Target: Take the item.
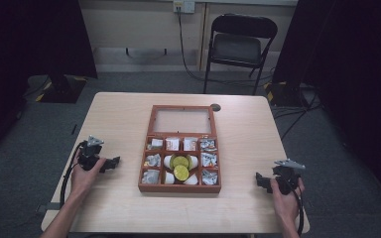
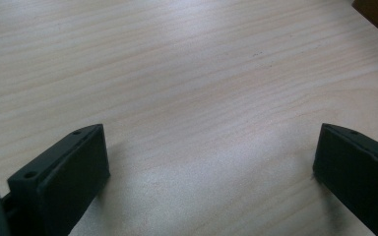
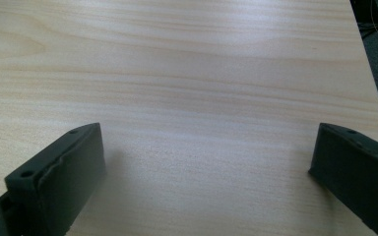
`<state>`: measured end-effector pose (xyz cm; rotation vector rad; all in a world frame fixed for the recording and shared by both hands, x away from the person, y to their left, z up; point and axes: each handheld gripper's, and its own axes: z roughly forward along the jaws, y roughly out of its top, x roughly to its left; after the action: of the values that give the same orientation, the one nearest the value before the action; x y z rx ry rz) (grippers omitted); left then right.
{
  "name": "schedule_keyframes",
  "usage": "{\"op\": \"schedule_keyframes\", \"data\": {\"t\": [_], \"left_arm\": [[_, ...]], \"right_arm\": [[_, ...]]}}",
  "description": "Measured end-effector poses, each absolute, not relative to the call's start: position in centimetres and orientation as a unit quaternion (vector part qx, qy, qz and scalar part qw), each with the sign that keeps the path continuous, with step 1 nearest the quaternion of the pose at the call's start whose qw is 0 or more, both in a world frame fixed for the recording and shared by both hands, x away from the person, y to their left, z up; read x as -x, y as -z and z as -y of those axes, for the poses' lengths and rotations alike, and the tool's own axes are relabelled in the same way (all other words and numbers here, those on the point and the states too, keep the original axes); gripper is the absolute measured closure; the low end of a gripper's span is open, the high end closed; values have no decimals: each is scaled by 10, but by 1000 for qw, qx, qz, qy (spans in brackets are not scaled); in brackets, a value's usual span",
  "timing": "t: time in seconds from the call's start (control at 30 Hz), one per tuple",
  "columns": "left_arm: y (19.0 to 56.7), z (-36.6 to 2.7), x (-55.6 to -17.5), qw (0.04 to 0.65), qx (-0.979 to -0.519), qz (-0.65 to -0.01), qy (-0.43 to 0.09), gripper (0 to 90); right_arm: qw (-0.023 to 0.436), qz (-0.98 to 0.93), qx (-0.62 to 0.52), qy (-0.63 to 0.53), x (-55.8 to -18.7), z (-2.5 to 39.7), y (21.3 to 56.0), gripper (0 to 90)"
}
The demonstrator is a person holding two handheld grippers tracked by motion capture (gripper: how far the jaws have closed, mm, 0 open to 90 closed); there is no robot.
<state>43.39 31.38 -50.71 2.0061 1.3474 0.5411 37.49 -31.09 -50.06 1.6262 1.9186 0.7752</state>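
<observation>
— How are the two grippers held?
— The left gripper (image 1: 113,162) and right gripper (image 1: 261,179) are both spread wide over the bare table (image 1: 119,124), nothing gripped.
— And the box?
— A wooden box (image 1: 180,187) is seen between them, lid opened, packets inside.

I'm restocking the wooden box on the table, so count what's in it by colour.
Silver-wrapped piles: 6
Orange-and-white packets: 2
Yellow-green round tops: 2
Total: 10
</observation>
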Motion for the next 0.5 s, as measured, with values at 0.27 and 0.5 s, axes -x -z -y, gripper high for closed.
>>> {"op": "schedule_keyframes", "data": {"t": [0.27,0.5], "left_arm": [[507,-314,-433,327,-764,-516,-208,0],[503,-314,-425,331,-762,-514,-213,121]], "right_arm": [[252,-705,-598,-285,-375,311,501,0],[251,-706,-598,-285,-375,311,500,0]]}}
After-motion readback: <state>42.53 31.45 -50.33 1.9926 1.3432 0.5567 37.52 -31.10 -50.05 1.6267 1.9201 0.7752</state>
